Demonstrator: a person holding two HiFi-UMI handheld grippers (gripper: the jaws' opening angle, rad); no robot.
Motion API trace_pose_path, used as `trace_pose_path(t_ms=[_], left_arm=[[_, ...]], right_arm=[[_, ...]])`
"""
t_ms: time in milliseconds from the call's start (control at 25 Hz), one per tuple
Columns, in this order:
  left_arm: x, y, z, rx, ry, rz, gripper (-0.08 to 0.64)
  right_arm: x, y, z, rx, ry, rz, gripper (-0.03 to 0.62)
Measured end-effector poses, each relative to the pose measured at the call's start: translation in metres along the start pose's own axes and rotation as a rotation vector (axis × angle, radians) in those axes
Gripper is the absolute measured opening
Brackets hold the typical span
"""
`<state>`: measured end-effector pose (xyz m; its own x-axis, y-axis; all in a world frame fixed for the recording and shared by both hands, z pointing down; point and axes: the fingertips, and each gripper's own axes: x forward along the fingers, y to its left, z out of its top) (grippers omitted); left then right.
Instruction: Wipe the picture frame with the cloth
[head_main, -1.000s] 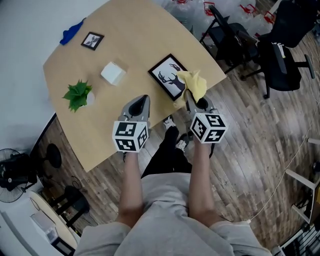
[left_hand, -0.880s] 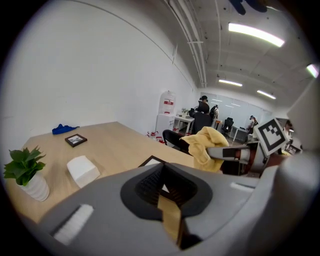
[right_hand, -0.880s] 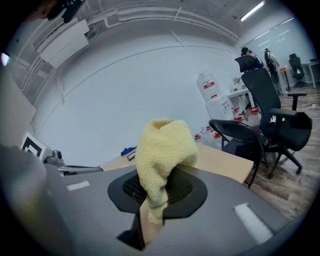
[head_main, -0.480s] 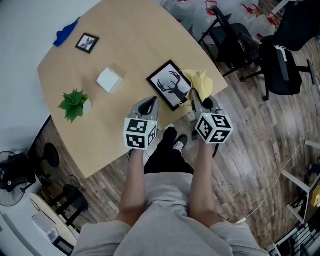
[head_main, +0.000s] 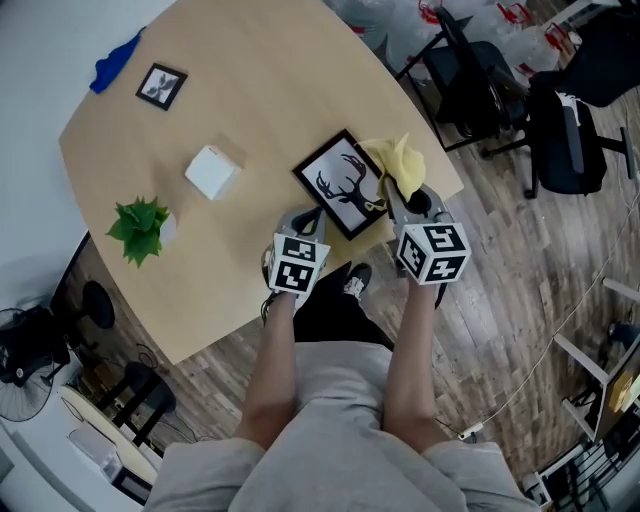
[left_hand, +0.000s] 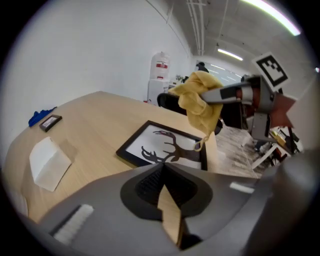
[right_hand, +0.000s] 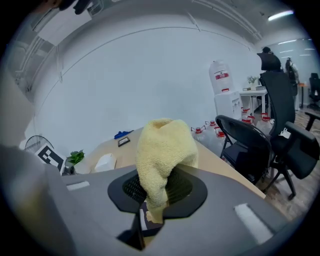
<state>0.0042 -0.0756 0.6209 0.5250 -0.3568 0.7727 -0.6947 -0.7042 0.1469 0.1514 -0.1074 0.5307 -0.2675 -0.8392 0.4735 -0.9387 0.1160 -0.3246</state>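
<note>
A black picture frame (head_main: 342, 183) with a deer silhouette lies flat near the table's front edge; the left gripper view also shows the frame (left_hand: 165, 147). My right gripper (head_main: 393, 196) is shut on a yellow cloth (head_main: 396, 162), which bunches over the frame's right corner. In the right gripper view the cloth (right_hand: 162, 155) fills the jaws of that gripper (right_hand: 150, 212). From the left gripper view the cloth (left_hand: 200, 102) hangs just above the frame. My left gripper (head_main: 308, 217) is shut and holds nothing, its tip at the frame's near edge (left_hand: 164, 172).
A white box (head_main: 211, 171), a small green plant (head_main: 140, 225), a small dark frame (head_main: 160, 85) and a blue cloth (head_main: 115, 62) sit farther left on the wooden table (head_main: 260, 100). Black office chairs (head_main: 480, 70) stand on the floor to the right.
My left gripper has moved right and forward until its tip reaches the frame's near edge. The right gripper has kept the cloth over the frame's right corner.
</note>
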Motion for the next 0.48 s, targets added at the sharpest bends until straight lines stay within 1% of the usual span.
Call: trace_pose_path(t_ms=[120,280,360,480], left_arm=[[0.012,-0.003,-0.003,0.059,0.047,-0.025,0.052],[0.024,-0.001,-0.006,0.095,0.106,-0.048,0.052],[0.029,-0.001,-0.012,0.126,0.146,-0.072,0.052],[0.031,-0.002,-0.013,0.162,0.172,-0.103,0.054]], right_arm=[[0.013,-0.005,-0.004,0.019,0.018,0.001,0.051],[0.028,-0.007,-0.009,0.030,0.046,0.008,0.051],[0.035,-0.005,-0.010,0.018,0.060,0.015,0.051],[0.044,-0.001,-0.011,-0.020,0.085,0.030,0.051]])
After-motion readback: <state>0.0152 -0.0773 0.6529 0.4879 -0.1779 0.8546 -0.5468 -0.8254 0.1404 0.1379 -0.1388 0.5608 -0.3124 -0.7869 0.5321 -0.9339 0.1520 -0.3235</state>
